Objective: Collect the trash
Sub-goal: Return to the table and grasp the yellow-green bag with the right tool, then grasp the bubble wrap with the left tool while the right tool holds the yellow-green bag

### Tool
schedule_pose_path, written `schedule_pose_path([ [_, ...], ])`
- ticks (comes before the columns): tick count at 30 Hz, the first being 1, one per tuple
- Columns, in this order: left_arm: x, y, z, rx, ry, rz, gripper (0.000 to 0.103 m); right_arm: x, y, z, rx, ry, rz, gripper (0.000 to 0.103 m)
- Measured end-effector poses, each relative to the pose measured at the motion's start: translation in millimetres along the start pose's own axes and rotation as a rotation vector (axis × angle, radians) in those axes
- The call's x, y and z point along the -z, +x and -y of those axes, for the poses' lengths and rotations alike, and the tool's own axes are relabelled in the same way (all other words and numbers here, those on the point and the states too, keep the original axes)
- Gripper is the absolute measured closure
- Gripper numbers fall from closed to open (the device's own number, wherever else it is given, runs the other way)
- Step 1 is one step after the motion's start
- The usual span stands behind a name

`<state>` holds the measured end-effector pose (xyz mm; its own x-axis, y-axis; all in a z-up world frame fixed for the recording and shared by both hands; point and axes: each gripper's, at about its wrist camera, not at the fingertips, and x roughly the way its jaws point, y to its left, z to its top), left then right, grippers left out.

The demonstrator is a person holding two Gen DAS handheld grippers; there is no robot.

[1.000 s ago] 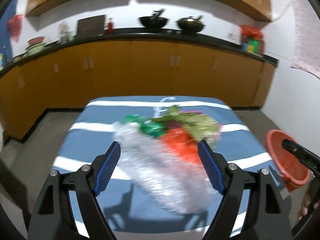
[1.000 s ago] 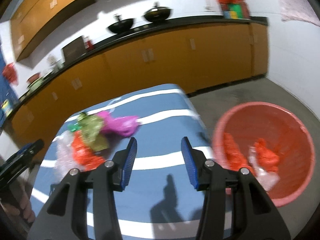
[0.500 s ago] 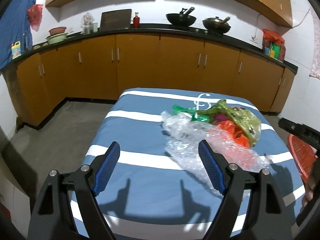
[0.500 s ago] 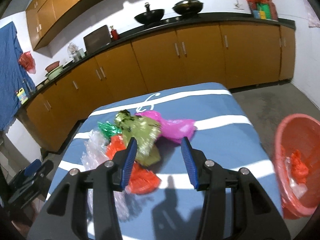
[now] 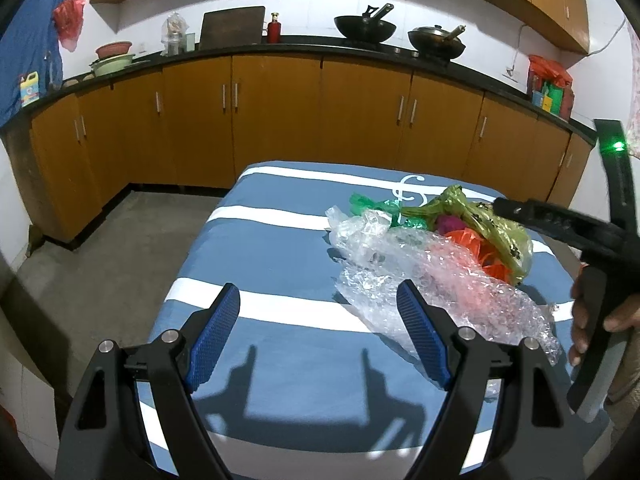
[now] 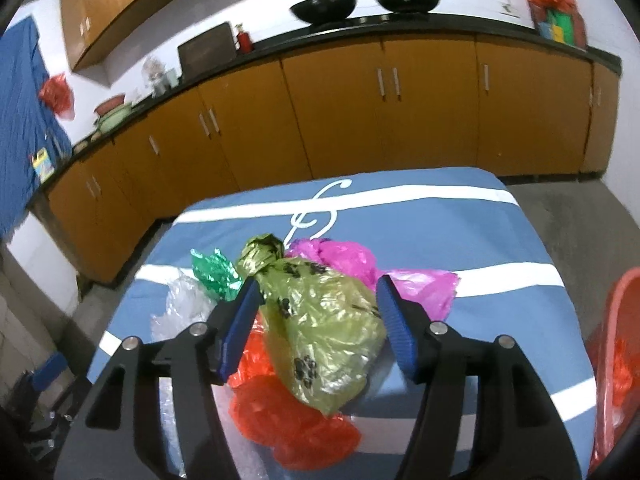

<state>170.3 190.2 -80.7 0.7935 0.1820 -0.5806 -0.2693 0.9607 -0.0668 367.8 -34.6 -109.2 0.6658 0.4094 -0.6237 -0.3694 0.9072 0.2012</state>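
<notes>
A pile of trash lies on the blue-and-white striped table (image 6: 440,216): an olive-green bag (image 6: 328,320), a pink bag (image 6: 360,264), an orange-red bag (image 6: 288,424), green foil (image 6: 216,272) and clear bubble wrap (image 5: 440,280). My right gripper (image 6: 318,292) hovers over the olive-green bag (image 5: 496,232). Its jaws are opening, the bag lies between and below them, and the pads do not press on it. My left gripper (image 5: 318,300) stands open and empty over the near left of the cloth, its right finger beside the bubble wrap.
A red bin (image 6: 616,320) holding some trash stands on the floor right of the table. Orange cabinets (image 5: 280,120) under a black counter line the far wall. Grey floor (image 5: 100,264) lies left of the table. A hand (image 5: 600,312) grips the right tool's handle.
My right gripper swung from the red bin to above the trash pile, and its jaws widened. My left gripper shifted left, so the bubble wrap now lies to its right instead of between its fingers.
</notes>
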Motion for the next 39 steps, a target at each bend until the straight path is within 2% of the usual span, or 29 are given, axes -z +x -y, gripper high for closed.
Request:
schedule_pose_path([
  [3, 0.2, 1.8, 1.3, 0.006, 0.001, -0.003, 0.023, 5.3, 10.9, 0.9, 0.009, -0.017, -0.032, 0.044],
  [4, 0.6, 2.1, 2.0, 0.008, 0.0, -0.005, 0.023, 7.7, 13.5, 2.3, 0.006, -0.015, -0.044, 0.052],
  [6, 1.1, 3.2, 2.6, 0.013, -0.003, -0.011, 0.023, 11.7, 17.3, 5.7, -0.003, -0.011, -0.068, 0.074],
  [8, 2.0, 5.1, 3.2, 0.022, -0.009, -0.02, 0.023, 15.5, 16.5, 7.1, -0.007, -0.012, -0.073, 0.086],
  [12, 2.1, 7.9, 8.7, 0.038, -0.009, -0.031, 0.023, 20.3, 5.6, 9.0, -0.02, -0.016, -0.057, 0.098],
  [22, -4.2, 4.4, 36.9, 0.077, 0.038, -0.012, 0.02, 21.1, -45.5, 17.8, -0.079, 0.013, 0.034, 0.1],
  [31, -17.6, 7.6, 68.2, 0.154, 0.049, -0.009, 0.02, 19.9, -94.8, 34.6, -0.105, 0.055, 0.114, 0.1],
  [36, -18.5, 31.1, 86.6, 0.152, 0.052, -0.095, 0.022, 24.6, -112.5, 49.6, -0.037, 0.053, 0.136, 0.1],
  [38, -16.1, 38.5, 90.4, 0.151, 0.048, -0.129, 0.029, 27.2, -114.9, 56.7, -0.013, 0.061, 0.13, 0.1],
  [39, -13.6, 43.2, 90.8, 0.151, 0.043, -0.152, 0.036, 28.6, -116.4, 62.6, 0.001, 0.071, 0.126, 0.1],
])
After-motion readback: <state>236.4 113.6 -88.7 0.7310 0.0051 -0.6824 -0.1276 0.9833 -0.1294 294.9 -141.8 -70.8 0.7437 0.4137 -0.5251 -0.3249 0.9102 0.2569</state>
